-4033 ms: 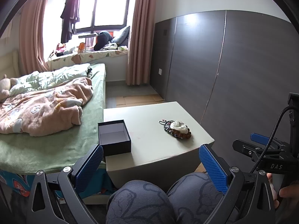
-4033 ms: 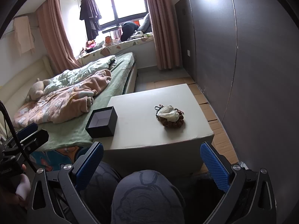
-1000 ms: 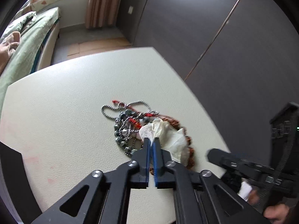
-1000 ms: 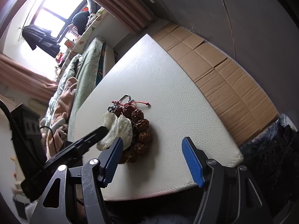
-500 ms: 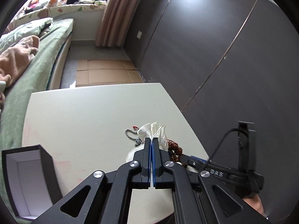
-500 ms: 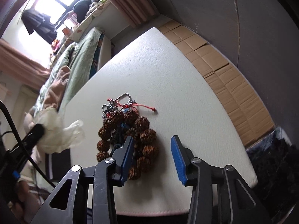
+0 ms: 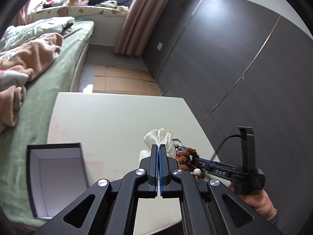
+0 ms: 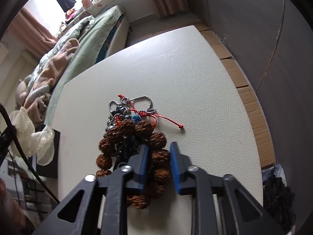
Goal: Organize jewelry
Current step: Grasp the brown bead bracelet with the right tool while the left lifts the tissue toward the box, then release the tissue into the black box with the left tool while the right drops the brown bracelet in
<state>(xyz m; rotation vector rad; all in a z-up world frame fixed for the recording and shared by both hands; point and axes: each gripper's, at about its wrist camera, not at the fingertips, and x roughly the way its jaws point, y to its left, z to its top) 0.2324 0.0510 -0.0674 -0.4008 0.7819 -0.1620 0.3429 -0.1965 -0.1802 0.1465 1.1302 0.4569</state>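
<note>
Since half a second ago my right tool [image 8: 158,157] has dropped onto the pile and its blue pads now straddle a strand of the brown rudraksha-bead bracelet [image 8: 137,148], narrowed around it though I cannot tell that they bite yet. My left tool [image 7: 158,152] is pressed together on the sheer white pouch [image 7: 159,137], held up off the bench [image 8: 195,78] to the left of the pile. The bracelet lies directly between my right fingers, its loop running away from me toward the silver ball chain [image 8: 140,99] and red cord [image 8: 166,118] tangled at its far end. The open black box [image 7: 56,178] waits at the bench's left edge, nearer my left side.
</note>
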